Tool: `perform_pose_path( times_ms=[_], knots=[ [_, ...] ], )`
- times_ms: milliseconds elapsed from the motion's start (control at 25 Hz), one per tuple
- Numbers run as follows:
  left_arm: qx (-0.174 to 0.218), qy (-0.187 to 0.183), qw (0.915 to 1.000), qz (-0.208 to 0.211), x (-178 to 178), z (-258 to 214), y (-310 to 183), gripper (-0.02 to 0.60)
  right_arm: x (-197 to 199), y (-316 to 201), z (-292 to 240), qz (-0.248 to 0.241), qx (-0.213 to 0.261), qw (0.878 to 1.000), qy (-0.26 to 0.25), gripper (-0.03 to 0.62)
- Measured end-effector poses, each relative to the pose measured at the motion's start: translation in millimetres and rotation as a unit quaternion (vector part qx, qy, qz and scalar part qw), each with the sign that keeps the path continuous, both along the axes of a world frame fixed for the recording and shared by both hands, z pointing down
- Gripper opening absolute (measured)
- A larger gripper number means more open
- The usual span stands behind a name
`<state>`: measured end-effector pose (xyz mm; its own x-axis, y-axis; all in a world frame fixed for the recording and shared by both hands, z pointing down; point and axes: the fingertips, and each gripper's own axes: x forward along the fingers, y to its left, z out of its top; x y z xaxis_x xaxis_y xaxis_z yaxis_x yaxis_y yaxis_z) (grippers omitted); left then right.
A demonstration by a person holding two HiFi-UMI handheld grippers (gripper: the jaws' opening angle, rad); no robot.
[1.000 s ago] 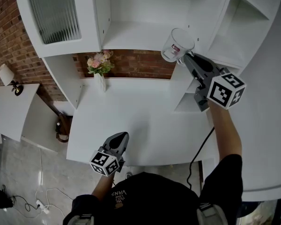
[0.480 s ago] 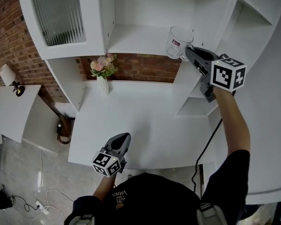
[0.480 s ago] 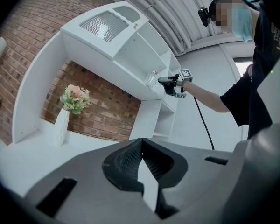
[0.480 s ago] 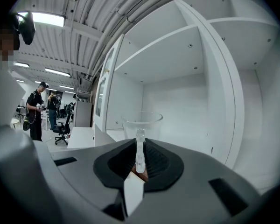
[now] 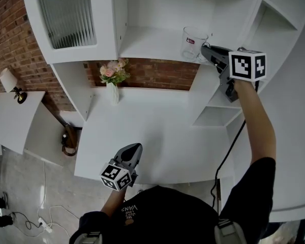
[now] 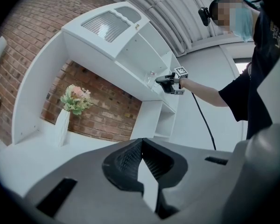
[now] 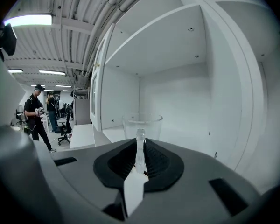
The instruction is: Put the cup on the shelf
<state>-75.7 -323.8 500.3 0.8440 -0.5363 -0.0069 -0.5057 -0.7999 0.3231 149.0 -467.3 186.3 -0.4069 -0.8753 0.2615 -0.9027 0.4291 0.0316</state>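
Over the last second we have carried the cup (image 5: 194,42) up from in front of the shelf (image 5: 147,39), where it hung tilted with its mouth toward the head camera, to stand upright over the board. The right arm has stretched up and forward to do it. The right gripper (image 5: 205,50) is clamped on the cup's glass handle, which shows as a thin clear strip pinched between the 2 pads in the right gripper view (image 7: 140,146), with the cup (image 7: 142,124) straight ahead of the jaws. The left gripper (image 5: 133,149) has stayed low by the front edge of the desk (image 5: 147,131), its fingers together on nothing. We judge the carry nearly done: what remains is to settle the base and let go, and we cannot tell whether the base already touches the board. From the head view the cup sits near the shelf's front edge and close to its right-hand upright, so a release here leaves little margin at the lip. The bare board runs open to the left and toward the back wall, and the compartment's ceiling is well above the rim, so we have room to push deeper. The vase of flowers (image 5: 112,80) stands below on the desk, well apart.
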Motion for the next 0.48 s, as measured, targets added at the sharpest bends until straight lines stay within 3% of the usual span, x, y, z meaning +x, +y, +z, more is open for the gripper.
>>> perform_pose_path(
  times_ms=[480],
  knots=[
    [0.003, 0.005, 1.0, -0.001, -5, -1, -1, 0.008, -2, -36, 0, 0.026, -0.01, 1.0, -0.012, 0.035]
  ],
)
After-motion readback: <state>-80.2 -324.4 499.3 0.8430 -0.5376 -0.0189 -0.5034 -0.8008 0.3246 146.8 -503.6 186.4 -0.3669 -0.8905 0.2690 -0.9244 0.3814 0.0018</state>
